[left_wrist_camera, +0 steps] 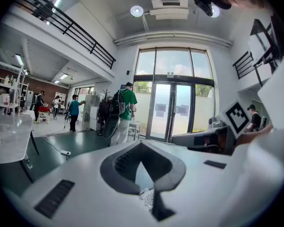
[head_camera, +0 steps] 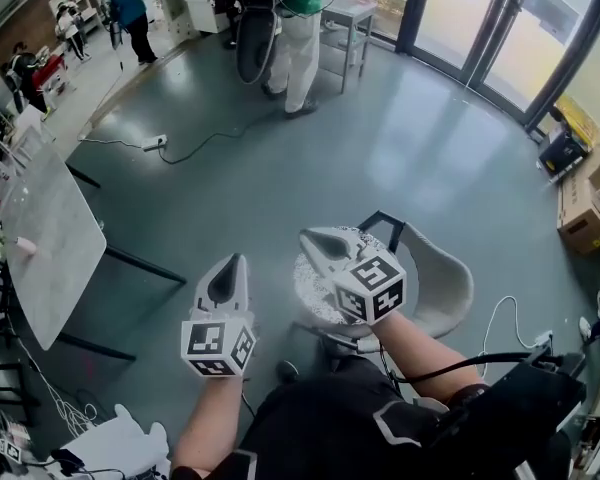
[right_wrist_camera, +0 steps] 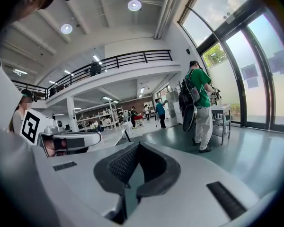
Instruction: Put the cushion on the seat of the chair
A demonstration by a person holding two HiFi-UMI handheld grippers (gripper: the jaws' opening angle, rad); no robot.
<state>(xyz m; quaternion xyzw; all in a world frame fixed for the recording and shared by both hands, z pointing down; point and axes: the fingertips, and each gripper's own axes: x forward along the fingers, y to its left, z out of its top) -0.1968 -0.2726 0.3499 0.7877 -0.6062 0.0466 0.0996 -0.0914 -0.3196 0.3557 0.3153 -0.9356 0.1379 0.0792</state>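
Observation:
The chair (head_camera: 448, 286) has a beige curved back and stands right below me in the head view. A round, white speckled cushion (head_camera: 313, 286) lies on its seat, partly hidden by my right gripper (head_camera: 310, 238). That gripper hovers above the cushion, shut and holding nothing. My left gripper (head_camera: 237, 262) hangs to the left of the chair, over the floor, with its jaws together and nothing between them. In the left gripper view a sliver of the speckled cushion (left_wrist_camera: 146, 198) shows below the gripper (left_wrist_camera: 143, 176). The right gripper view shows its gripper (right_wrist_camera: 131, 176) pointing out across the room.
A marble-topped table (head_camera: 42, 243) stands at the left. Cardboard boxes (head_camera: 585, 208) sit at the right by the glass doors (head_camera: 500, 28). A person in a green shirt (head_camera: 298, 28) stands far ahead. A power strip and cable (head_camera: 155, 143) lie on the grey floor.

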